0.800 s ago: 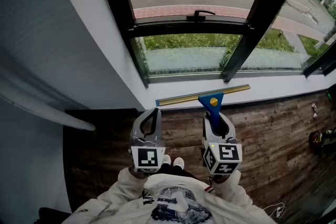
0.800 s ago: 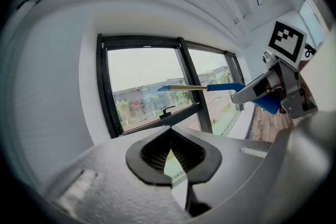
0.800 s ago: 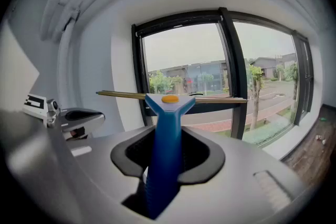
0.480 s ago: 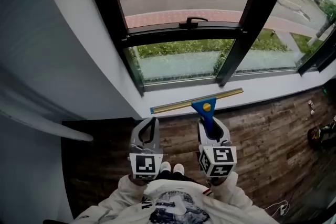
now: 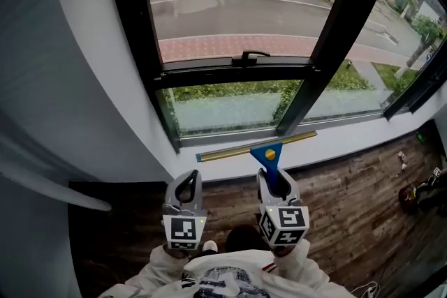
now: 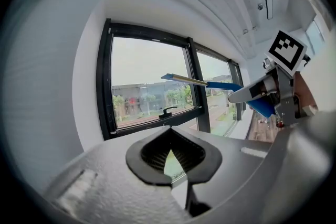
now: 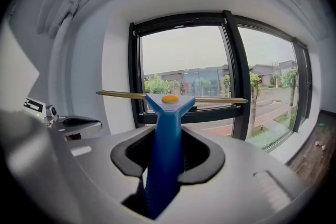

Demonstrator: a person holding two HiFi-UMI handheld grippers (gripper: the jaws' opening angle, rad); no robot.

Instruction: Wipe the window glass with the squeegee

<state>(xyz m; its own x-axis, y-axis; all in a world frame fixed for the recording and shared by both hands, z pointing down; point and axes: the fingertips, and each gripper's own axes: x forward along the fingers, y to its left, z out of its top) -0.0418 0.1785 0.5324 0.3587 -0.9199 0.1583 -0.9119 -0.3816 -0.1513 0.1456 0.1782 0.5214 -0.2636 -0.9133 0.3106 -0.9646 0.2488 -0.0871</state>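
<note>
A squeegee (image 5: 267, 153) with a blue handle and a long brass blade bar is held in my right gripper (image 5: 274, 178), which is shut on the handle (image 7: 165, 149). Its bar (image 7: 210, 99) lies level in front of the lower window frame, short of the window glass (image 5: 230, 3). My left gripper (image 5: 186, 187) hangs beside it on the left, its jaws shut with nothing between them (image 6: 171, 161). From the left gripper view the squeegee (image 6: 210, 83) and the right gripper (image 6: 268, 94) show up on the right.
A black window frame with a latch handle (image 5: 250, 54) crosses the pane. A slanted black mullion (image 5: 328, 31) divides the glass. A white sill (image 5: 328, 143) runs below, above the dark wood floor (image 5: 349, 206). A grey wall (image 5: 49, 80) stands on the left.
Both grippers have risen and moved closer to the window with the squeegee. More of the upper pane and street shows now. The holds are unchanged.
</note>
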